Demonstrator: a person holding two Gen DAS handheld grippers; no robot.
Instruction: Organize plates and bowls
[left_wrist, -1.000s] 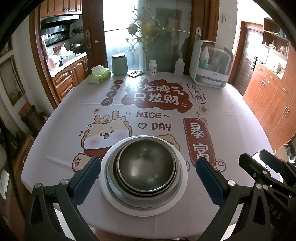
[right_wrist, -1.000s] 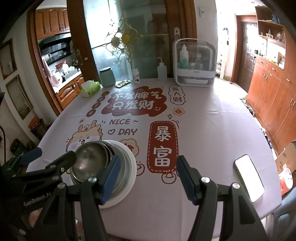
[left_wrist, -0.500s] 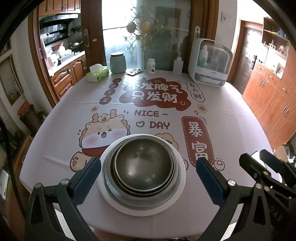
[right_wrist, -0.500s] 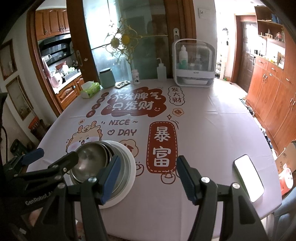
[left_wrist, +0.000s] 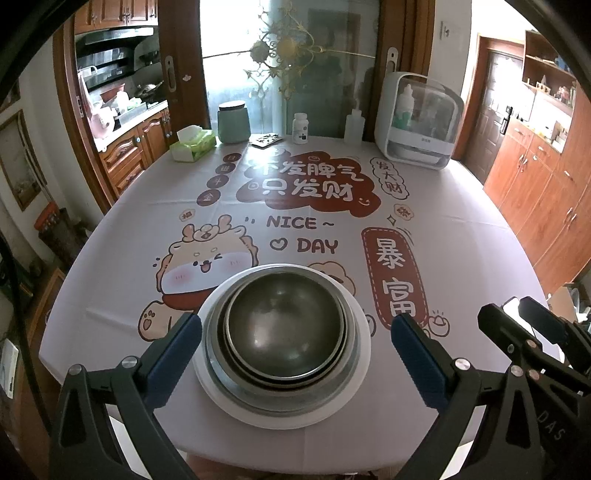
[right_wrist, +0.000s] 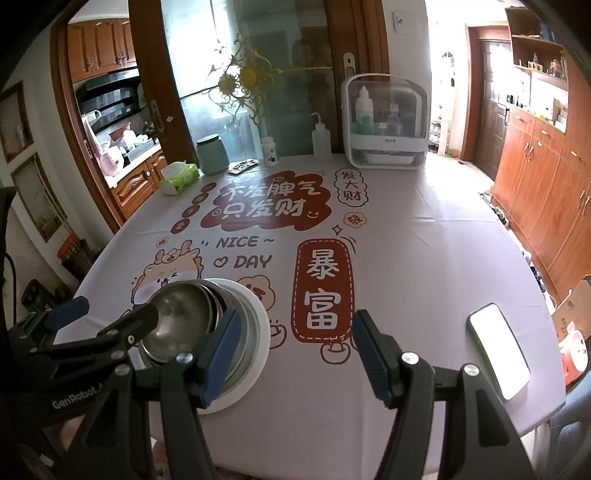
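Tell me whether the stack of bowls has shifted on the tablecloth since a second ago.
No. The stack of bowls on the white plate sits just as before beside the dragon print.

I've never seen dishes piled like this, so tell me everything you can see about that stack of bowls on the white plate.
The stack of bowls is several dull grey, metal-looking bowls nested upright, the smallest innermost, all looking empty. It sits centred on a round white plate near the front edge of the printed tablecloth. The left gripper straddles it with open jaws, touching nothing.
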